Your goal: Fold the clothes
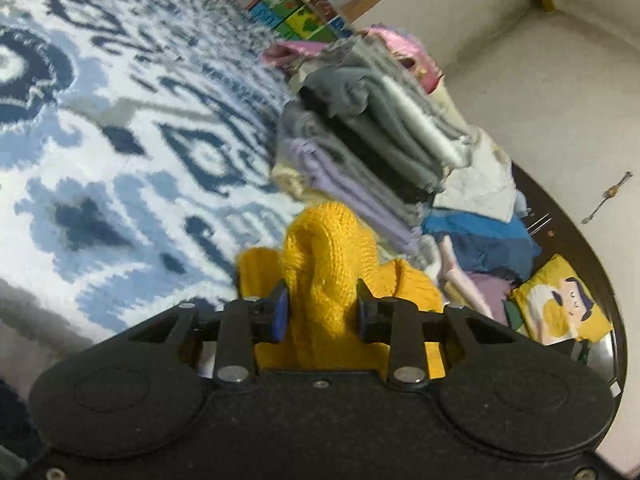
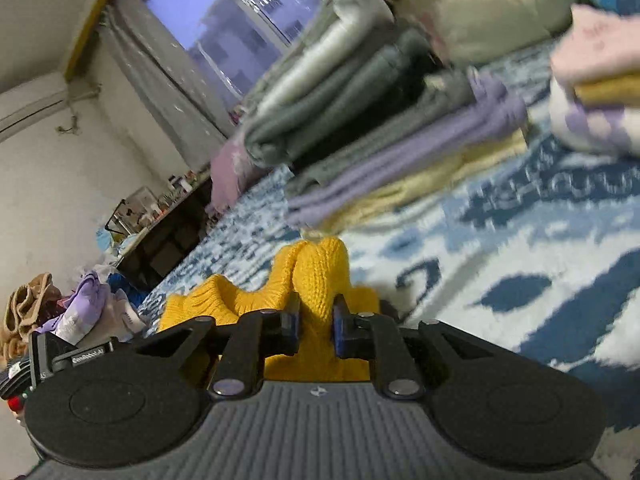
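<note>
A yellow knitted garment [image 1: 328, 248] is bunched between the blue pads of my left gripper [image 1: 320, 312], which is shut on it. The same yellow knit [image 2: 316, 276] is pinched in my right gripper [image 2: 316, 326], also shut on it, with more of it sagging to the left. Both grippers hold it just above a blue-and-white patterned rug [image 1: 120, 128]. Straight ahead lies a stack of folded clothes [image 1: 372, 136] in grey, black, lilac and pale yellow; the right wrist view shows that folded stack [image 2: 380, 120] close in front of the knit.
A heap of unfolded clothes [image 1: 480, 240] and a yellow cartoon-print piece [image 1: 560, 300] lie beyond the rug's right edge. A second small folded pile [image 2: 596, 92] sits at the right. A low dark table [image 2: 168, 232], more loose clothes [image 2: 80, 308] and a window [image 2: 240, 12] are at the left.
</note>
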Motion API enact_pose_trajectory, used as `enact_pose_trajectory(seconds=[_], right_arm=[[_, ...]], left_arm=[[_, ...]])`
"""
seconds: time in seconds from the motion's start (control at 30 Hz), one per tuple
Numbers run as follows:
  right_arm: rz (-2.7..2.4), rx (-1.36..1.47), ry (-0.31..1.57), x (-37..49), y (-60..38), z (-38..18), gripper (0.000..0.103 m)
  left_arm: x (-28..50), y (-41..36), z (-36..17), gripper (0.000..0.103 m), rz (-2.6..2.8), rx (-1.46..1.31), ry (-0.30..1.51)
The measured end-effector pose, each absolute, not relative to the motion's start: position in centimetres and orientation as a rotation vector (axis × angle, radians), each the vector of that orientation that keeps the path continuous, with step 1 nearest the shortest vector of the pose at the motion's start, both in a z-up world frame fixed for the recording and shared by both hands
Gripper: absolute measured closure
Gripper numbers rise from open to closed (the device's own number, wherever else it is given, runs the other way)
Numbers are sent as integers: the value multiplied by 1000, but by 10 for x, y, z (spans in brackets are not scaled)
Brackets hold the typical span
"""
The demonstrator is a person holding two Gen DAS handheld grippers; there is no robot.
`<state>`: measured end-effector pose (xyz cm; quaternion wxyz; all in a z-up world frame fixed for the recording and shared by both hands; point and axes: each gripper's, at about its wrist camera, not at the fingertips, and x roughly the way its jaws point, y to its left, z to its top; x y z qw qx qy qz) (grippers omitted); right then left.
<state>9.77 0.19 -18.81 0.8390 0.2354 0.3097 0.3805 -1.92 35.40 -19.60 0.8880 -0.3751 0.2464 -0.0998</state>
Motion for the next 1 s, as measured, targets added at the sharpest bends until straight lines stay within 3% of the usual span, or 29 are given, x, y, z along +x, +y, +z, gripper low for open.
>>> enact_pose_trajectory(seconds=[0.1,0.17,0.3,0.43,0.57,0.67,1.0], right_arm=[[780,521,660,98,-2,-188,65],[761,536,626,94,-9,-181,63],[768,281,382,58,-1,-146,63],[834,31,246,27,27,-138,50],[858,-16,317,34,43,-154,47],[878,-2,381,44,47,-161,38],[896,-7,524,62,56,-178,38]], left_arm=[[-21,352,-189,55,-174,-740,505],[-28,350,-175,50,-126,-663,466],[-57,342,-141,50,-82,-461,321],[-56,318,-135,49,-175,-343,281],[-35,302,-155,49,-176,-276,344],[-26,294,-166,49,-155,-202,405],[-22,278,-174,45,-134,-88,448]])
